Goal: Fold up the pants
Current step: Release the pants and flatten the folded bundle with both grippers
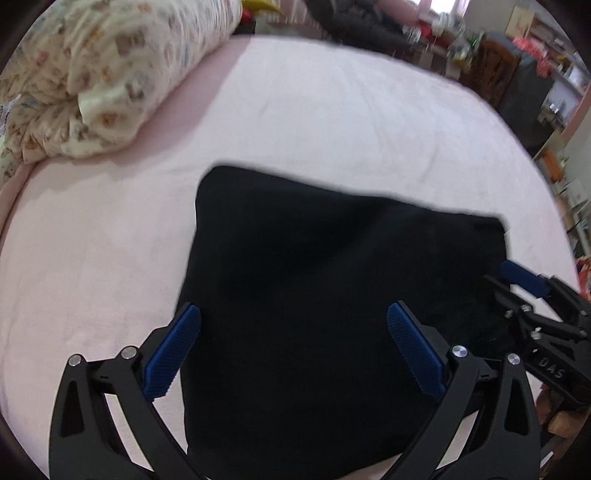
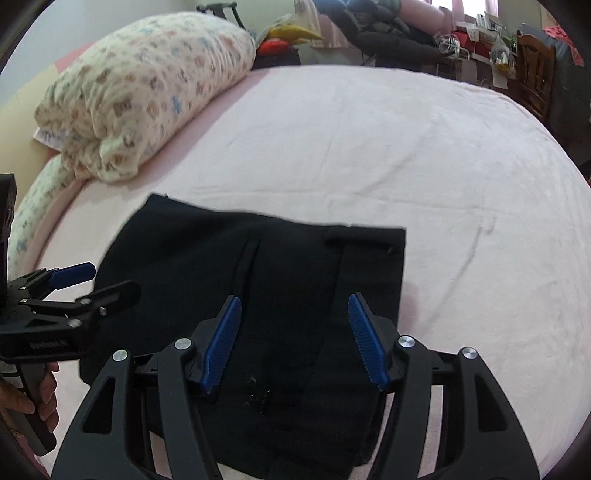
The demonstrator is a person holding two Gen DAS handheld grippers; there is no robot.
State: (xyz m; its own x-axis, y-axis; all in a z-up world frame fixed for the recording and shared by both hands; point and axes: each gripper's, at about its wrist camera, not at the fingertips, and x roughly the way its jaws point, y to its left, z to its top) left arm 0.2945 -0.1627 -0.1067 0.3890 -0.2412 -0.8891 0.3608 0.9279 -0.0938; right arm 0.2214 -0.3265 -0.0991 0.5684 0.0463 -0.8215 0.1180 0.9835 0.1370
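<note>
The black pants (image 1: 314, 288) lie folded into a compact rectangle on the pink bed sheet (image 1: 332, 129); in the right wrist view the pants (image 2: 280, 266) show a waistband and seams. My left gripper (image 1: 293, 328) is open above the near part of the pants and holds nothing. My right gripper (image 2: 295, 317) is open above the pants' right half and holds nothing. The right gripper also shows at the right of the left wrist view (image 1: 517, 291). The left gripper shows at the left of the right wrist view (image 2: 92, 284), over the pants' left edge.
A rolled floral duvet (image 2: 147, 92) lies at the bed's far left; it also shows in the left wrist view (image 1: 110, 74). Dark clothes (image 2: 388, 33), a wooden chair (image 2: 535, 74) and cluttered shelves (image 1: 554, 92) stand beyond the bed. The pink sheet (image 2: 443, 166) stretches right of the pants.
</note>
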